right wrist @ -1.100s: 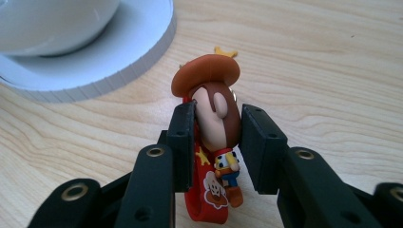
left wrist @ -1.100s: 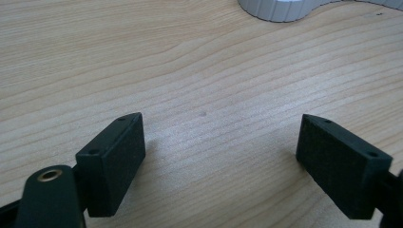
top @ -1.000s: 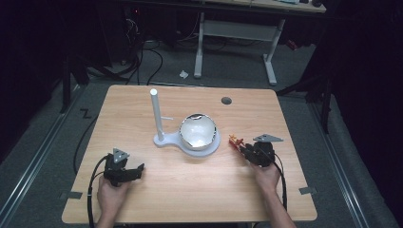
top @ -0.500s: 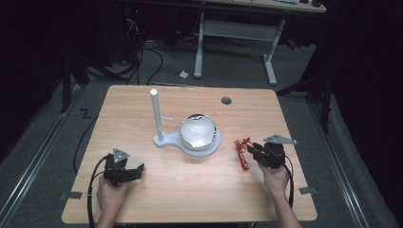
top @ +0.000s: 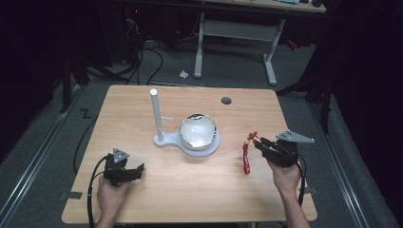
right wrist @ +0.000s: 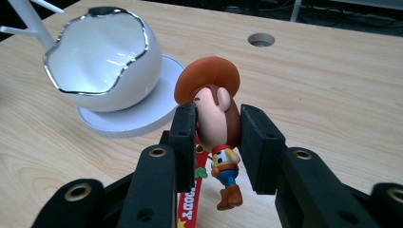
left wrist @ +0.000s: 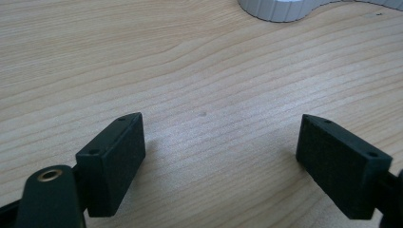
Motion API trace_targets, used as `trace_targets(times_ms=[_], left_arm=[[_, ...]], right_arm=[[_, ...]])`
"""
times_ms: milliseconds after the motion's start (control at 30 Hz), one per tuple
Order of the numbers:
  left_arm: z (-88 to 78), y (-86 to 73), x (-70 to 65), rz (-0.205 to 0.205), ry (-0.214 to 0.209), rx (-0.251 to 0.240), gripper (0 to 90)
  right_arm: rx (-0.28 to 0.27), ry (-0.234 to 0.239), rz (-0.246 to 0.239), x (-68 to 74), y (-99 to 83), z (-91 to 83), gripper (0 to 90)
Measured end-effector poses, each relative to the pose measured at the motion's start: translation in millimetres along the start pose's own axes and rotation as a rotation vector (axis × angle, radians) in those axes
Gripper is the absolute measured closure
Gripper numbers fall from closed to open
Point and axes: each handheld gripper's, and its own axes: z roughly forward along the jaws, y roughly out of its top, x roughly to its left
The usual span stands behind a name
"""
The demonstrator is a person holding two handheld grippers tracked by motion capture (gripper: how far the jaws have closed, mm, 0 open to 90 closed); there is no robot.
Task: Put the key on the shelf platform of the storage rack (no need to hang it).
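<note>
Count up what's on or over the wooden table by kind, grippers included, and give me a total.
Grippers: 2, the left gripper open and resting on the table, the right gripper shut on the cowboy figure.
Toy figures: 1, the cowboy figure with its red strap.
White stands: 1, the stand with its post and egg-shaped bowl.
Total: 4

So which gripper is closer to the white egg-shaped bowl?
The right gripper, holding a cowboy figure, is beside the bowl on its right. The left gripper is farther off at the front left.
</note>
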Motion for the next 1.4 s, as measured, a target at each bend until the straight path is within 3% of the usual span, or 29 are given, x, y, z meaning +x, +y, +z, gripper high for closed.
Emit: trace_targets(times_ms=[567, 1400], left_arm=[[0.0, 0.0, 0.0, 0.000, 0.000, 0.000, 17.2], [-0.1, 0.0, 0.0, 0.001, -0.001, 0.001, 17.1]], right_arm=[[-0.039, 0.067, -0.049, 15.7, 27.3, -22.9, 68.7], [-0.100, 0.197, -0.101, 47.9, 72.7, -23.1, 68.7]])
